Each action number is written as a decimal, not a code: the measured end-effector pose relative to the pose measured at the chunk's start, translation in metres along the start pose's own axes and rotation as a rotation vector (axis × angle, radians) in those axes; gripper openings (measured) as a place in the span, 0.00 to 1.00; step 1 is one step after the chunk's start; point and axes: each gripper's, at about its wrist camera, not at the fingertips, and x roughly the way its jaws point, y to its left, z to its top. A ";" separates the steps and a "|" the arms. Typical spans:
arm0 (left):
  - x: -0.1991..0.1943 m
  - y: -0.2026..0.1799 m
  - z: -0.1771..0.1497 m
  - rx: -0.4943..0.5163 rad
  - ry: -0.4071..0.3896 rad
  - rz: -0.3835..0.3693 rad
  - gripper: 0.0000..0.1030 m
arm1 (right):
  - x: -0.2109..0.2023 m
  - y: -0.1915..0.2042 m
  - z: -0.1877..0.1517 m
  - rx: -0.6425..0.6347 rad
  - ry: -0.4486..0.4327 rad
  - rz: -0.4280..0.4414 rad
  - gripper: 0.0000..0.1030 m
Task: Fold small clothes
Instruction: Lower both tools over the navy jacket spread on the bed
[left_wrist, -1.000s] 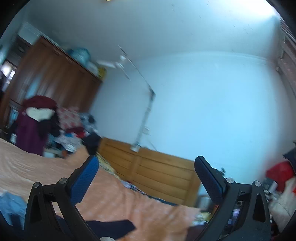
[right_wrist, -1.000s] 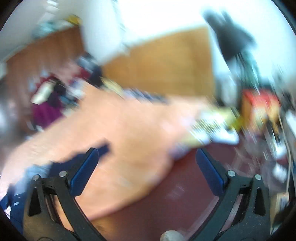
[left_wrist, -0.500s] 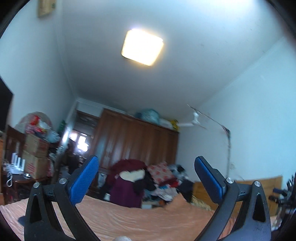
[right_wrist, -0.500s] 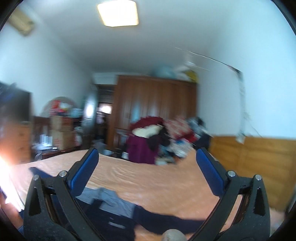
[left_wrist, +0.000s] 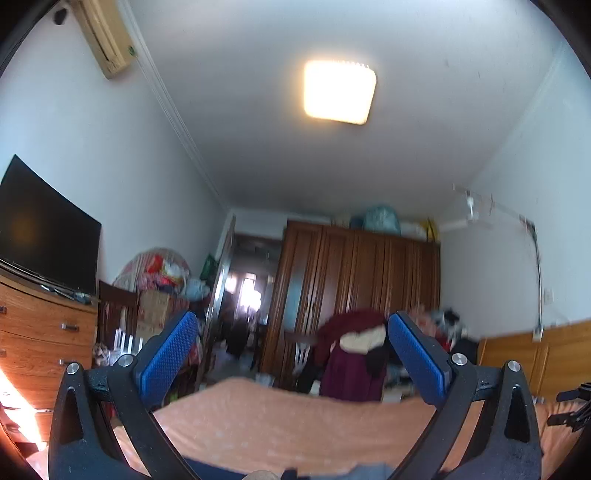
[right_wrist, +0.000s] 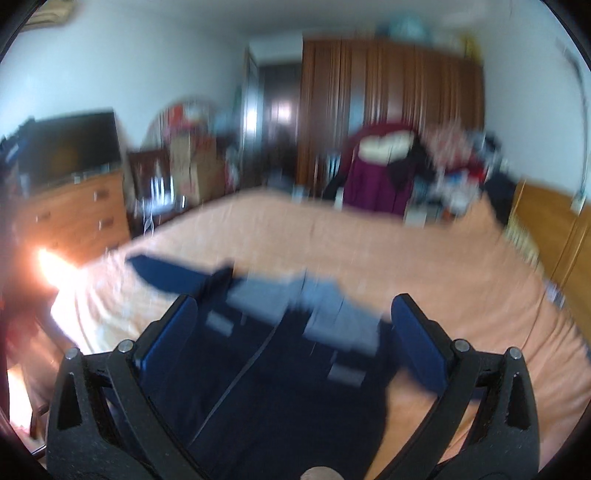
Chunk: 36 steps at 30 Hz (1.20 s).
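A dark navy garment (right_wrist: 288, 380) with a grey-blue inner part (right_wrist: 295, 302) lies spread on the orange bedsheet (right_wrist: 443, 277); one sleeve (right_wrist: 166, 273) stretches to the left. My right gripper (right_wrist: 293, 332) hovers above it, open, with nothing between its blue pads (right_wrist: 417, 343). The right wrist view is blurred. My left gripper (left_wrist: 291, 354) is open too and points level across the bed (left_wrist: 277, 421) toward the wardrobe. Only a dark strip of the garment (left_wrist: 332, 472) shows at the bottom edge of the left wrist view.
A brown wardrobe (left_wrist: 354, 280) stands at the far end, with a clothes-draped chair (left_wrist: 354, 362) before it. A dresser (left_wrist: 40, 332) with a TV (left_wrist: 40, 243) is on the left, beside stacked boxes (left_wrist: 159, 291). A wooden headboard (right_wrist: 546, 229) runs along the right.
Both grippers swung from the headboard side round to face the wardrobe. The right one has since tilted down over the navy garment. Both stayed open.
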 end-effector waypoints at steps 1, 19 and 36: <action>0.013 -0.004 -0.013 0.014 0.052 -0.014 1.00 | 0.011 0.004 -0.007 0.015 0.044 0.000 1.00; 0.146 -0.109 -0.346 0.049 0.820 -0.191 1.00 | 0.146 -0.052 -0.156 0.250 0.554 -0.189 1.00; 0.170 -0.097 -0.528 0.031 1.331 0.008 1.00 | 0.158 -0.062 -0.194 0.283 0.583 -0.139 1.00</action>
